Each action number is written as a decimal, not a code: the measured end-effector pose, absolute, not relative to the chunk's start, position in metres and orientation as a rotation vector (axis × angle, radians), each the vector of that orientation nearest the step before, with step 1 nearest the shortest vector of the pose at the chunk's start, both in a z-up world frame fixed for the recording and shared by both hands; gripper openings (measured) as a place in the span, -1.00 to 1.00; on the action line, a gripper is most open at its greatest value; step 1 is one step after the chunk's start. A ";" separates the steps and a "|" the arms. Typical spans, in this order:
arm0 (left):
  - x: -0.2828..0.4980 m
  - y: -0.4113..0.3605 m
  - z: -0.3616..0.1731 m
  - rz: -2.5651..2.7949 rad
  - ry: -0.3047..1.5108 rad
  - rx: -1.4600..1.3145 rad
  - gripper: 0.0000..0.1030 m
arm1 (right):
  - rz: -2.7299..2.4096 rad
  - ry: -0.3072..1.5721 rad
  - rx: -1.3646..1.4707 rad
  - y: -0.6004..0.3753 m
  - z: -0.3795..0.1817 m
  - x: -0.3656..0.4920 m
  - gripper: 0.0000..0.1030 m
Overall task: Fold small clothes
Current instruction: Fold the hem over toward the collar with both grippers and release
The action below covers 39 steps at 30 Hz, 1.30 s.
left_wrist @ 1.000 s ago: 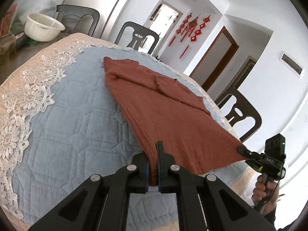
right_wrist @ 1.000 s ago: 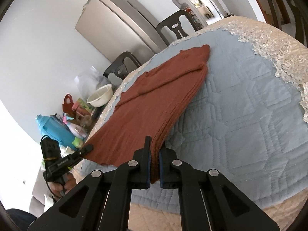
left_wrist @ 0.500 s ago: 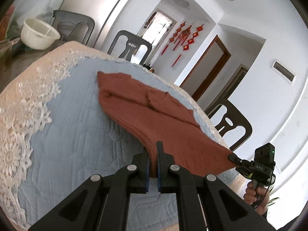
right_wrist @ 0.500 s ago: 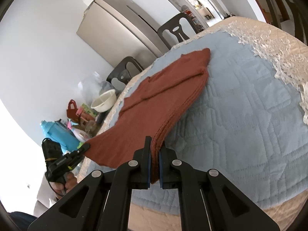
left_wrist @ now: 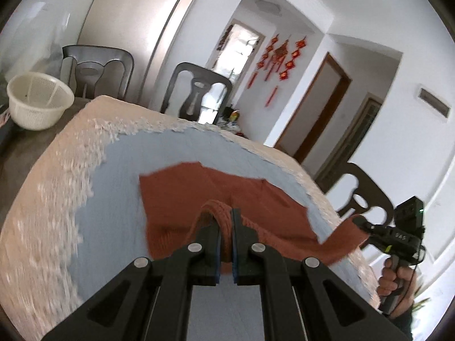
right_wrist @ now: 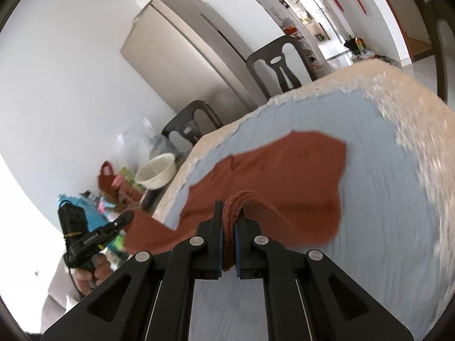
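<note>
A rust-red knit garment [left_wrist: 199, 196] lies partly on the blue quilted mat [left_wrist: 119, 213], with its near edge lifted off the table. My left gripper [left_wrist: 226, 227] is shut on one near corner of the garment. My right gripper [right_wrist: 229, 224] is shut on the other near corner [right_wrist: 284, 176]. The cloth sags in a band between the two grippers. The right gripper also shows in the left wrist view [left_wrist: 366, 224], and the left gripper in the right wrist view [right_wrist: 125, 217], each pinching the cloth. The far end of the garment rests flat on the mat.
The mat lies on a beige lace-edged tablecloth [left_wrist: 51, 199]. Dark chairs [left_wrist: 196, 93] stand around the table. A white basket [left_wrist: 37, 105] and clutter [right_wrist: 119, 182] sit on a side surface to the left. A fridge [right_wrist: 193, 54] stands behind.
Both grippers have lifted the garment's near edge and carried it forward toward the far end. The cloth now looks shorter and sags between them. Both views are blurred by motion.
</note>
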<state>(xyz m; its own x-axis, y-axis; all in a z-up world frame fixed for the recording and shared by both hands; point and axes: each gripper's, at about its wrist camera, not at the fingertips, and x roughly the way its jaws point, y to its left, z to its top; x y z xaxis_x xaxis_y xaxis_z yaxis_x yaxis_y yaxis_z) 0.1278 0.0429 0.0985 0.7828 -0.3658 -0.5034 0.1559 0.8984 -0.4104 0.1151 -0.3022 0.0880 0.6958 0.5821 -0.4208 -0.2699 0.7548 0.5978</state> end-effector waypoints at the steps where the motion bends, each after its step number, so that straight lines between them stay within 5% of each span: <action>1: 0.143 0.044 0.097 -0.269 0.637 -0.364 -0.87 | 0.482 0.651 0.533 -0.303 0.090 0.133 -0.89; 19: 0.312 0.053 0.026 -0.116 0.885 -0.380 -0.86 | 0.265 0.887 0.637 -0.324 0.022 0.287 -0.89; 24: 0.322 0.054 0.012 -0.133 0.911 -0.394 -0.84 | 0.276 0.887 0.614 -0.319 0.015 0.298 -0.84; 29: 0.315 0.064 0.022 -0.159 0.855 -0.454 -0.72 | 0.266 0.817 0.658 -0.325 0.023 0.298 -0.44; 30: 0.314 0.065 0.026 -0.150 0.836 -0.446 -0.56 | 0.257 0.799 0.655 -0.326 0.026 0.297 -0.41; 32: 0.307 0.068 0.034 -0.121 0.797 -0.424 -0.37 | 0.269 0.760 0.656 -0.329 0.035 0.290 -0.40; 39: 0.269 0.056 0.045 -0.139 0.767 -0.313 -0.38 | 0.319 0.727 0.507 -0.312 0.056 0.250 -0.39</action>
